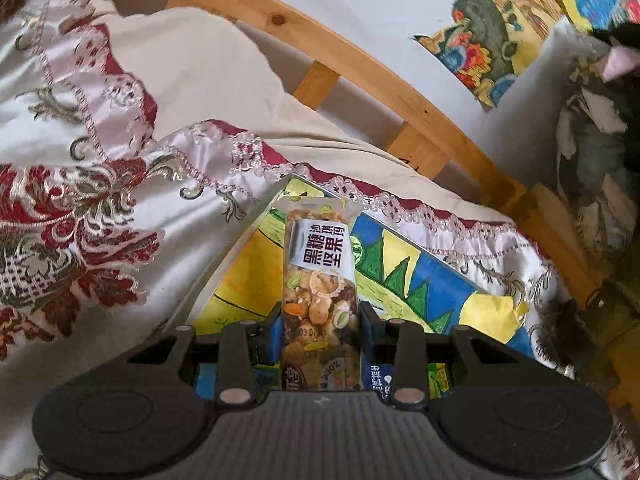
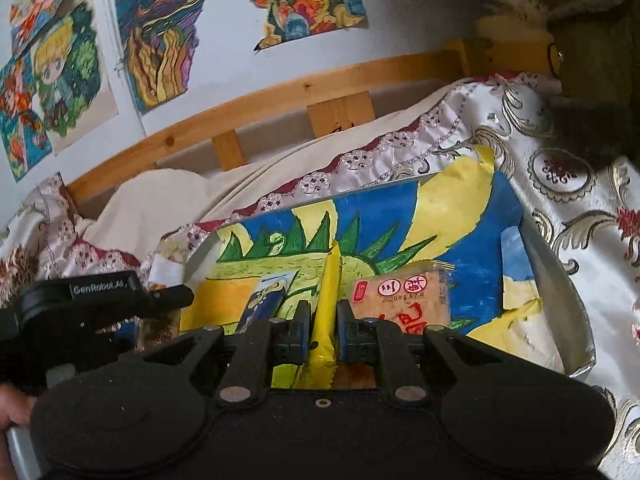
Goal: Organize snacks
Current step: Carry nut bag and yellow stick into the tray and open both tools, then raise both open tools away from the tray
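1. We have the left gripper clamped on a nut bar in a clear wrapper; the blue pads press its lower half from both sides and the bar stands up between them, its white label with dark characters facing us.

2. Behind that bar lies the tray, a shallow metal-rimmed box whose floor is covered with a child's drawing in blue, yellow and green. The bar hangs over the tray's near left part.

3. Over on the right, our right gripper is pinched tight on a thin yellow packet. The packet runs lengthwise between the pads, its crimped end poking out towards the camera and its far tip pointing up over the drawing.

4. Already inside the tray we see a tan square packet with red round stamps, just right of the yellow one, and a dark blue bar just left of it, tilted.

5. At the left edge of the right wrist view the other black gripper body shows, with a bit of a hand below it.

6. The tray sits on a silky bedspread with red and gold flowers; a wooden bed frame and wall drawings stand behind.
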`<move>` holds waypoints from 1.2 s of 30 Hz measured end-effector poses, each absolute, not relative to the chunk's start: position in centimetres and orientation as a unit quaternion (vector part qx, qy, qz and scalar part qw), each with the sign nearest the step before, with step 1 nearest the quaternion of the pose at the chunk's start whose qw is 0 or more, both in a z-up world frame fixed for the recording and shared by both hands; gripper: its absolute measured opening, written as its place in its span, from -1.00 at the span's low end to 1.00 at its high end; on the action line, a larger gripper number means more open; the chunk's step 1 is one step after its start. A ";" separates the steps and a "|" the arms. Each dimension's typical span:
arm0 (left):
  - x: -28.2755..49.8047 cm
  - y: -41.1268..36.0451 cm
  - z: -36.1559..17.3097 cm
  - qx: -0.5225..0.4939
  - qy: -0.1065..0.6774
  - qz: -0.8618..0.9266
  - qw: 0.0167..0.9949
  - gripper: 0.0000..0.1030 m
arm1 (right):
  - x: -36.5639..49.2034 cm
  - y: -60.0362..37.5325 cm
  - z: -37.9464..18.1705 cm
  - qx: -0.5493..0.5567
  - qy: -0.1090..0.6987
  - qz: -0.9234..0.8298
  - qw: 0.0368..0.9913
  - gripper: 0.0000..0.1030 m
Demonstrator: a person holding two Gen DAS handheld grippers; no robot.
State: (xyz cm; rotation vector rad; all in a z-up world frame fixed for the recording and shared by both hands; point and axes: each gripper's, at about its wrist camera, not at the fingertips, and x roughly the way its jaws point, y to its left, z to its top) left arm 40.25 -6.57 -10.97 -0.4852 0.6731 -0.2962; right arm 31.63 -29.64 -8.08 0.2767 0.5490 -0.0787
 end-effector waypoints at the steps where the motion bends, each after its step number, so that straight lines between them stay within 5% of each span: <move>1: 40.2 -6.7 -11.0 -0.229 0.325 -0.143 0.906 -0.22 | 31.6 -29.6 -8.1 0.134 0.270 -0.038 0.953 -0.71; 11: 40.0 -7.2 -11.4 -0.209 0.345 -0.133 0.905 -0.17 | 31.6 -29.6 -8.3 0.128 0.291 -0.042 0.947 -0.54; 19: 37.3 -6.8 -8.2 -0.192 0.323 -0.120 0.919 0.43 | 29.4 -28.3 -5.4 0.081 0.254 -0.039 0.963 0.12; 26: 32.9 -5.9 -3.1 -0.154 0.277 -0.095 0.944 0.87 | 24.8 -27.7 -1.3 0.054 0.184 -0.020 0.981 0.50; 36: 23.5 -3.5 0.7 -0.149 0.238 -0.067 0.957 0.99 | 16.0 -27.2 3.0 0.045 0.106 -0.001 0.993 0.80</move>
